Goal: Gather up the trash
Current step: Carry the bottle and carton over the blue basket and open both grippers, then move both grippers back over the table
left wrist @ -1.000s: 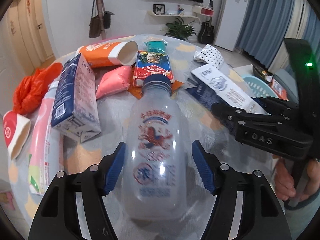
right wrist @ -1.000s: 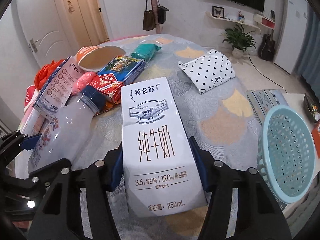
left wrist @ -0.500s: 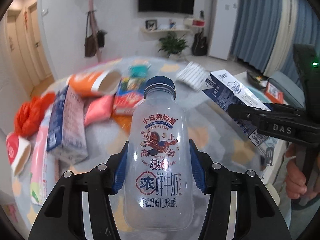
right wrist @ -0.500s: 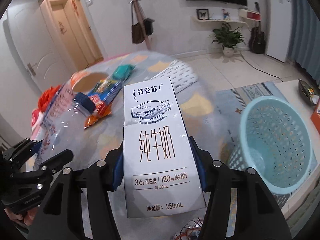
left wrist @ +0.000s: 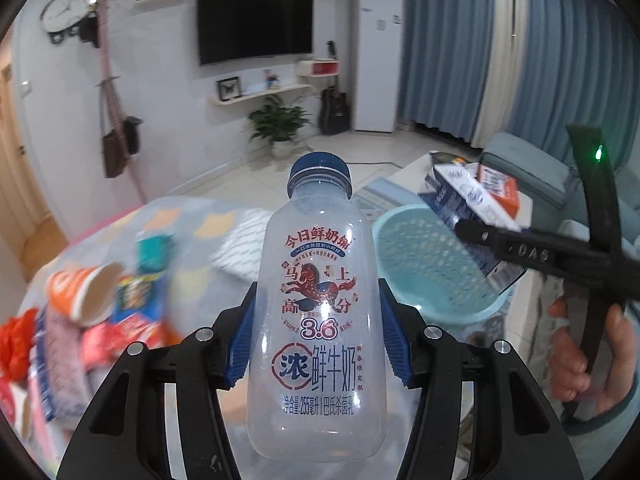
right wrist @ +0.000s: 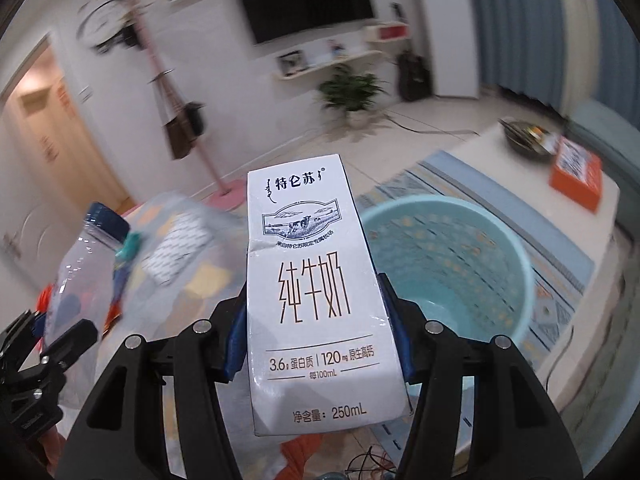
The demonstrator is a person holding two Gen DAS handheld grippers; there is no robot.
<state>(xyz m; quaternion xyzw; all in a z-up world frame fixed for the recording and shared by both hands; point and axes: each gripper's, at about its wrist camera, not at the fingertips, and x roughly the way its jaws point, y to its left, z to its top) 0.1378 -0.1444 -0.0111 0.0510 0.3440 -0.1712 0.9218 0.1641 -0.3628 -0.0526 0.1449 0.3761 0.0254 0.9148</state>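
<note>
My left gripper (left wrist: 316, 320) is shut on a clear plastic milk bottle (left wrist: 320, 240) with a blue cap, held upright above the table. My right gripper (right wrist: 314, 312) is shut on a white 250 mL milk carton (right wrist: 308, 240), blue pads pressing both its sides. A light blue mesh basket (left wrist: 424, 252) stands on the floor just beyond and right of both items; its rim (right wrist: 520, 260) shows behind the carton. In the left wrist view the carton (left wrist: 468, 196) hangs over the basket's far rim. The right wrist view has the bottle (right wrist: 80, 272) at far left.
Blurred trash lies on the table at left: an orange paper cup (left wrist: 84, 292), a blue box (left wrist: 136, 296), a red bag (left wrist: 16, 332). A low white table with an orange box (right wrist: 576, 176) stands past the basket. A person's hand (left wrist: 580, 344) grips the right tool.
Both grippers lifted their items off the table and swung right toward the basket. The left jaws closed onto the bottle. The table's trash has slid to the left of view.
</note>
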